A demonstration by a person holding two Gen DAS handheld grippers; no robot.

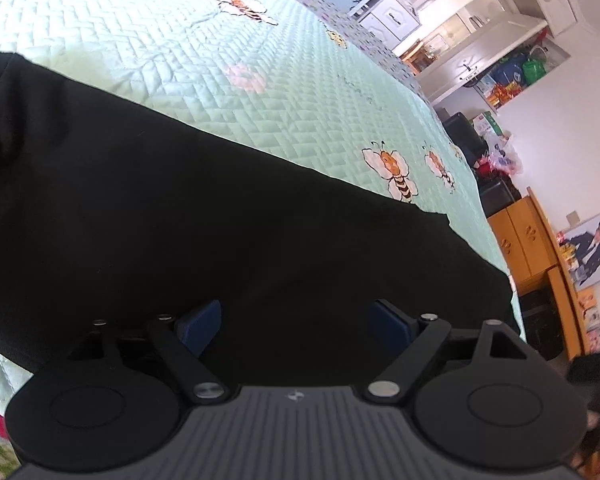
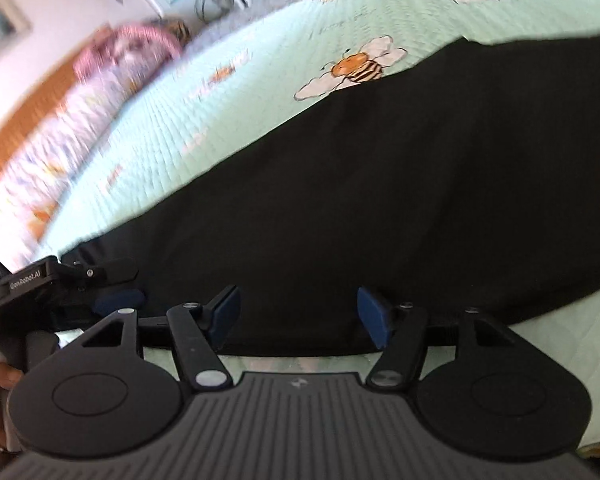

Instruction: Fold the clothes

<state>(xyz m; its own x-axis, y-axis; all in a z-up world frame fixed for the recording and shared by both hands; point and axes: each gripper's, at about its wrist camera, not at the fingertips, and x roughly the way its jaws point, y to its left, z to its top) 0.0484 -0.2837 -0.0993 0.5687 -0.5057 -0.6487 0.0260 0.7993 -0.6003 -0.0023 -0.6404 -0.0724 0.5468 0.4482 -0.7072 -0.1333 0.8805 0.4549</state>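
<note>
The black garment (image 1: 220, 216) lies flat on the bee-print quilt (image 1: 180, 60), its long axis running diagonally across both wrist views; its far ends are cut off by the frame, so the garment type cannot be determined. The left gripper (image 1: 296, 320) and right gripper (image 2: 298, 312) hover over its near edge with jaws wide apart, holding nothing. The right view's background is motion-blurred.
</note>
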